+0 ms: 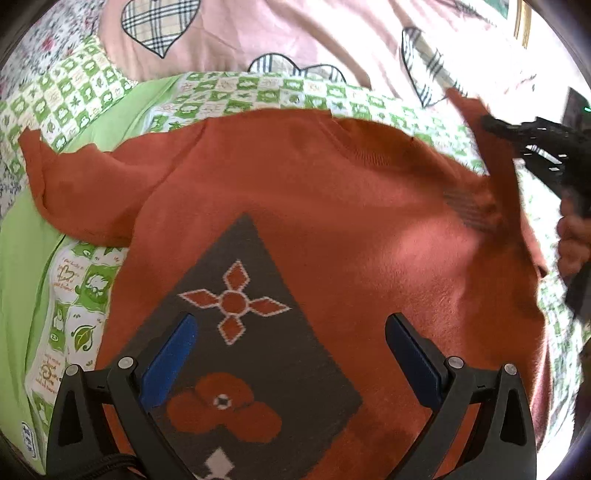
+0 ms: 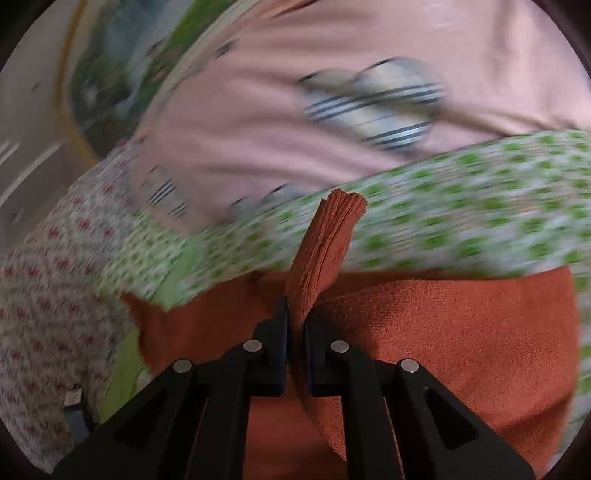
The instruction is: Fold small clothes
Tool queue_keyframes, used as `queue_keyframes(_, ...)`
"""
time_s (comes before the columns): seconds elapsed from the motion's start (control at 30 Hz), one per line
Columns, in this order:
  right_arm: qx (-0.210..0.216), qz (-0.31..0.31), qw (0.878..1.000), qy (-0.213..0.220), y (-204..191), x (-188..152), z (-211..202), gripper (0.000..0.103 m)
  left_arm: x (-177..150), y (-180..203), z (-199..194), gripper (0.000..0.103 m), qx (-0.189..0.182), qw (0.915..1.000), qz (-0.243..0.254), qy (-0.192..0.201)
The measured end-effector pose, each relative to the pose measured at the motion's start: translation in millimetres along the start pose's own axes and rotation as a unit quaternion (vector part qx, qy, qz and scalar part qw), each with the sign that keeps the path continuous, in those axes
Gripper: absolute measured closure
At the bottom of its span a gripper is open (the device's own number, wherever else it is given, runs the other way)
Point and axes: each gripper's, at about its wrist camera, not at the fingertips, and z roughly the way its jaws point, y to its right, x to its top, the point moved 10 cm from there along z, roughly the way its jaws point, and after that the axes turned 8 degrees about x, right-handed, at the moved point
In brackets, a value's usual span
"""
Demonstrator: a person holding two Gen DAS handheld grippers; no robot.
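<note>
A small orange sweater (image 1: 295, 177) with a grey diamond panel of orange flowers lies on the bed. Its left sleeve (image 1: 74, 184) is spread out to the left. My left gripper (image 1: 291, 339) is open and empty just above the grey panel. My right gripper (image 2: 295, 317) is shut on the right sleeve (image 2: 328, 240), whose ribbed cuff sticks up past the jaws. In the left wrist view the right gripper (image 1: 491, 123) holds that sleeve (image 1: 495, 158) lifted at the sweater's right side. The sweater body (image 2: 461, 332) fills the lower right wrist view.
The sweater rests on a green and white patterned sheet (image 1: 240, 92). A pink blanket with plaid hearts (image 1: 258, 33) lies behind it. A floral cloth (image 2: 44, 295) lies at the left of the right wrist view. The person's hand (image 1: 572, 240) holds the right gripper.
</note>
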Motion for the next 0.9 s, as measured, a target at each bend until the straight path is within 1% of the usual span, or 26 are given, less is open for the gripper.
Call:
queue_keyframes(0.07, 0.018, -0.01, 1.0, -0.023, -25, -14, 29, 0.095, 1, -7, -5, 0.001, -0.01, 0.9999, -0.007, 0.008)
queue_keyframes(0.17, 0.043, -0.018, 0.998, -0.046, -50, -32, 60, 0.095, 3, -16, -9, 0.001, -0.026, 0.9994, -0.02, 0.012)
queue_keyframes(0.27, 0.051, -0.03, 0.996, -0.073, -67, -52, 85, 0.095, 6, -26, -11, 0.001, -0.044, 0.9984, -0.033, 0.016)
queue_keyframes(0.4, 0.045, -0.034, 0.993, -0.1, -67, -72, 106, 0.095, 18, -29, -6, 0.001, -0.066, 0.997, -0.038, 0.019)
queue_keyframes(0.43, 0.048, -0.027, 0.993, -0.107, -66, -77, 109, 0.091, 20, -28, -4, 0.001, -0.069, 0.9968, -0.037, 0.019)
queue_keyframes(0.47, 0.048, -0.018, 0.992, -0.112, -65, -79, 114, 0.091, 24, -27, -2, 0.001, -0.072, 0.9966, -0.035, 0.019)
queue_keyframes(0.5, 0.048, -0.008, 0.992, -0.116, -61, -82, 115, 0.087, 28, -26, 1, 0.001, -0.072, 0.9966, -0.034, 0.019)
queue_keyframes(0.57, 0.044, 0.003, 0.993, -0.113, -57, -84, 114, 0.057, 38, -23, 9, 0.001, -0.076, 0.9963, -0.034, 0.019)
queue_keyframes(0.6, 0.045, 0.006, 0.994, -0.104, -55, -82, 108, 0.052, 43, -22, 12, 0.001, -0.081, 0.9959, -0.035, 0.018)
queue_keyframes(0.63, 0.047, 0.009, 0.994, -0.099, -55, -81, 104, 0.049, 48, -20, 17, 0.001, -0.087, 0.9954, -0.037, 0.016)
queue_keyframes(0.73, 0.04, 0.025, 0.996, -0.073, -46, -76, 78, 0.049, 64, -16, 37, 0.001, -0.102, 0.9935, -0.05, 0.0)
queue_keyframes(0.87, 0.02, 0.044, 0.998, -0.037, -30, -75, 40, 0.049, 94, -3, 56, 0.001, -0.14, 0.9862, -0.086, -0.018)
queue_keyframes(0.9, 0.015, 0.05, 0.998, -0.031, -25, -77, 32, 0.049, 101, 2, 61, 0.001, -0.141, 0.9857, -0.089, -0.025)
